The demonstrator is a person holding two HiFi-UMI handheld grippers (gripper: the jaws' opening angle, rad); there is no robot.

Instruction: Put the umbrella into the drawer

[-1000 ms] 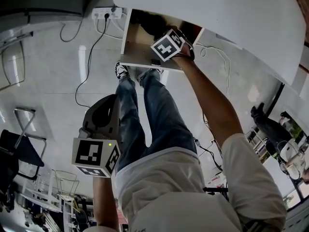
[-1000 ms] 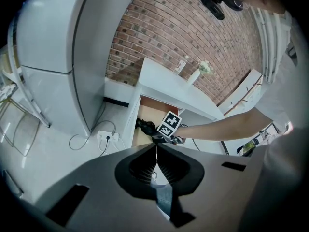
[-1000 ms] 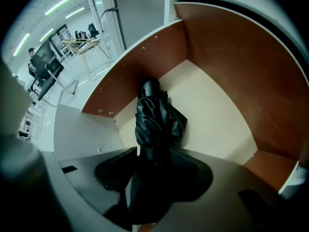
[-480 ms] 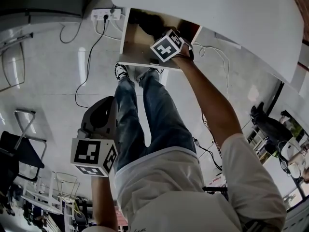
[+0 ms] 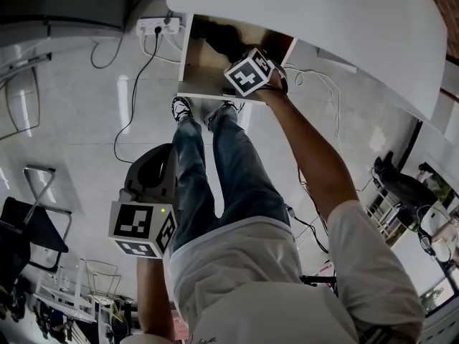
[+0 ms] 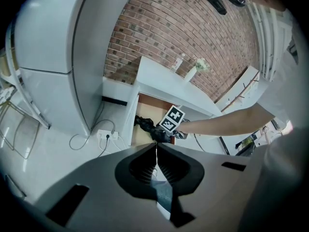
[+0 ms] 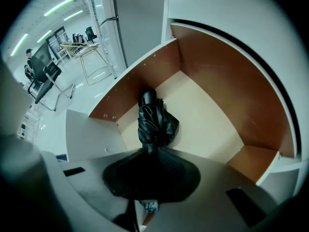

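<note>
Two grippers are in play, one in each of the person's hands. Closest to the body, the left gripper [image 6: 156, 149] hangs low beside the person's jeans [image 5: 229, 163], angled down towards the floor. Its jaws are pressed together with nothing between them, and its marker cube [image 5: 143, 228] faces up.

Further out, the right forearm [image 5: 308, 149] stretches to the open drawer [image 7: 130, 88], which stands pulled out from under a white surface [image 5: 323, 27]. The right gripper [image 7: 150, 153] points steeply down into it. Its jaws have just been closing and now stand narrow, pinched on the near end of the umbrella [image 7: 153, 122].

That umbrella is black and folded, with its fabric bunched loosely. It lies on the pale bottom of the drawer, running lengthwise away from the gripper towards the brown-sided back corner. Its far tip is close to the side wall, though I cannot tell whether the two touch. Apart from the umbrella, the drawer bottom shows bare.

Beyond the drawer front, the person's shoes [image 5: 183, 107] stand on the glossy pale floor. Further on, a white power strip [image 5: 159, 24] lies by the wall, with a dark cable [image 5: 136, 77] trailing from it across the floor. A black chair [image 5: 29, 224] stands off to the left. On top of the surface a small bottle [image 6: 177, 62] and a vase of flowers [image 6: 195, 71] stand before a brick wall [image 6: 193, 33].
</note>
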